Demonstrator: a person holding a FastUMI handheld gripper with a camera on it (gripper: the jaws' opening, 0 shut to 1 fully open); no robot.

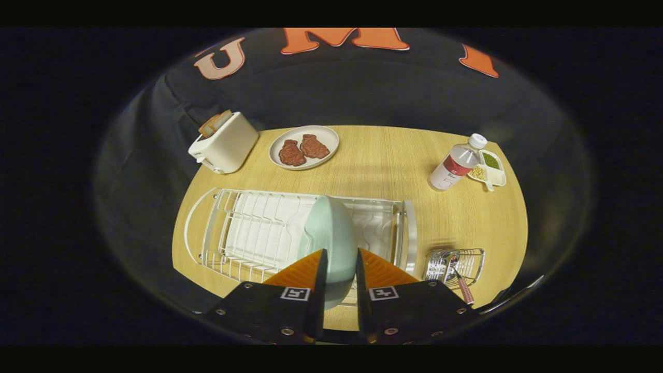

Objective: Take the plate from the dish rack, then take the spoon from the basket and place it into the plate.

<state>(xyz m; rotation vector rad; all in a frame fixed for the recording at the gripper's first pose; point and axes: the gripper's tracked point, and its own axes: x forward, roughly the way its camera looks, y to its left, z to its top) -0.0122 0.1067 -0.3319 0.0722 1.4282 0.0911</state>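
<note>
Pale wooden tabletop (373, 155) carries a white wire dish rack (248, 233), where the mint-green ceramic plate (331, 233) stands on edge. The orange-fingered hand-held gripper (336, 269) straddles its rim, seemingly clamped; I judge a straight lift clears the wires best. The red-handled spoon (462, 285) waits in the metal wire basket (456, 264) just right of the fingers.

we see a round-edged table with a pale wood-grain top (373, 171) standing in front of a black cloth wall (362, 88) that hangs in soft folds behind it. at the table's far left corner sits a white boxy toaster (224, 144) with slices of bread sticking out of its top. beside it lies a white oval plate holding two reddish-brown pieces of food (304, 147). near the far right edge a clear plastic bottle with a white cap and red label (458, 163) stands touching a small white divided dish of green and yellow bits (489, 168). light falls evenly from above.
</note>
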